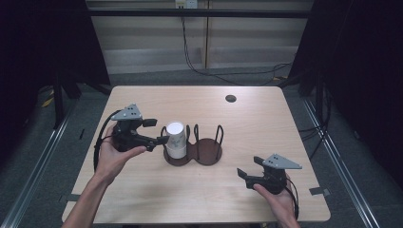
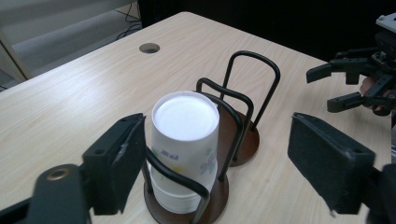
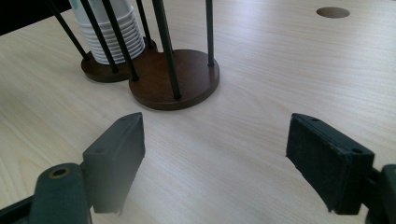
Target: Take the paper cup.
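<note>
Beside cup stack [image 1: 175, 139] in holder [image 1: 207, 152] — left gripper [image 1: 158, 131] jaws apart.

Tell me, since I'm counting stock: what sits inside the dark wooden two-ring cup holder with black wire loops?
A stack of white paper cups, upside down, fills one ring of the holder; the other ring is empty. The cup count is partly hidden by nesting.

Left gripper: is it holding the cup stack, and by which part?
Nothing is held. The left gripper is open around the inverted paper cup stack; one finger is close beside it, the other clearly apart.
</note>
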`<move>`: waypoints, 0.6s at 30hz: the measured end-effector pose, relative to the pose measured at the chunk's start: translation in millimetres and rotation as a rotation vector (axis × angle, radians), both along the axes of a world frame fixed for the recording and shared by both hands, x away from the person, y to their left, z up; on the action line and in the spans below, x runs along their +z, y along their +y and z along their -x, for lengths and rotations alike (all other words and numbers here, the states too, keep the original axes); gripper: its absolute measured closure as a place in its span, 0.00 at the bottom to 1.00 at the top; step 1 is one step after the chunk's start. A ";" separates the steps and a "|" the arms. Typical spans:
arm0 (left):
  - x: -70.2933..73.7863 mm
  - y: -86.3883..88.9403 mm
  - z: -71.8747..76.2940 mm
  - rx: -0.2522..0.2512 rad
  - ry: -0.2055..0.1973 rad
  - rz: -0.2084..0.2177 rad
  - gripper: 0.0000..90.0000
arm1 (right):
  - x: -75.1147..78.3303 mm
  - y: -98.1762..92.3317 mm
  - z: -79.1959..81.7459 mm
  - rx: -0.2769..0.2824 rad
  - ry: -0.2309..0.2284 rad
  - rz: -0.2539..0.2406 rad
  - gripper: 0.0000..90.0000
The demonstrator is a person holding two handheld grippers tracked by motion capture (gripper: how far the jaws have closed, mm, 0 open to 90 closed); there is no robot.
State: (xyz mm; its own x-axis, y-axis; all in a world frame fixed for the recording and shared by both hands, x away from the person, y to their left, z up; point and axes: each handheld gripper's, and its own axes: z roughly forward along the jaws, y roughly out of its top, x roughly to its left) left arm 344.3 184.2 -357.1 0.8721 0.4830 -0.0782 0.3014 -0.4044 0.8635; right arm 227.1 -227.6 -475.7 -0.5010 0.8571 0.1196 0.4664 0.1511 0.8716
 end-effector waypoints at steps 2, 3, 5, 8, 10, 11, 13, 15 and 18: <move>1.4 -2.8 -2.3 -0.006 -0.023 -0.020 0.29 | 0.2 0.4 0.1 -0.003 -0.002 0.008 0.23; 1.7 -4.8 -4.4 -0.006 -0.020 -0.032 0.29 | 0.3 0.4 0.3 -0.005 -0.005 0.010 0.23; 1.8 -7.5 -7.6 -0.003 -0.019 -0.055 0.29 | 0.5 0.2 0.5 -0.005 -0.008 0.007 0.23; 1.4 -10.6 -14.7 -0.009 0.004 -0.068 0.28 | 0.4 -0.3 0.4 -0.003 -0.013 0.008 0.23; 1.0 -13.0 -19.6 -0.024 0.027 -0.086 0.28 | 0.6 -0.7 0.5 -0.001 -0.015 0.006 0.23; 0.8 -14.6 -21.8 -0.017 0.027 -0.099 0.28 | 0.7 -0.6 0.6 -0.003 -0.012 0.006 0.23; 0.8 -17.2 -24.6 -0.021 0.040 -0.107 0.23 | 0.6 -0.7 0.4 0.000 -0.012 0.007 0.23; 3.6 -19.4 -28.5 -0.031 0.042 -0.124 0.24 | 0.4 -0.5 0.3 0.004 -0.013 0.009 0.23; 7.7 -22.9 -34.3 -0.041 0.046 -0.163 0.28 | 0.7 -0.3 0.3 0.002 -0.010 0.008 0.23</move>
